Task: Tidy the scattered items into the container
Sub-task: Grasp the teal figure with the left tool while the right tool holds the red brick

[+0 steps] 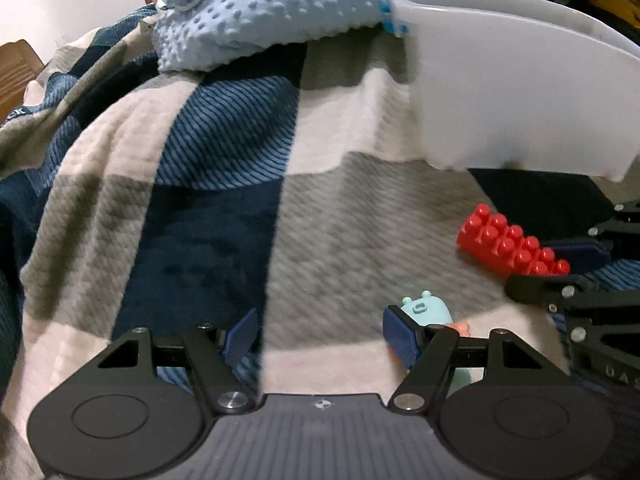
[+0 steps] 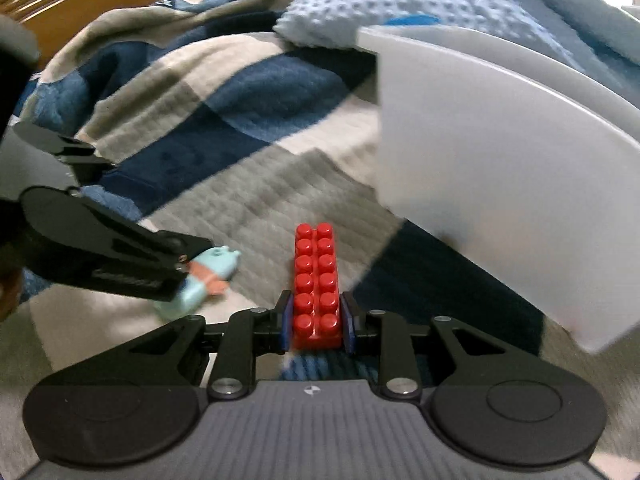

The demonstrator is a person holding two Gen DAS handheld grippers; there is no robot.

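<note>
Over the checked bedspread, the right gripper has its jaws pinched in tight on one red building brick, pads pressing both long sides, studs up. The left gripper has its jaws spread wide with nothing between them; one small teal toy figure sits just outside the right-hand pad, apparently touching it. One white container stands near, ahead and to the right. One dotted blue blanket lies behind it.
</note>
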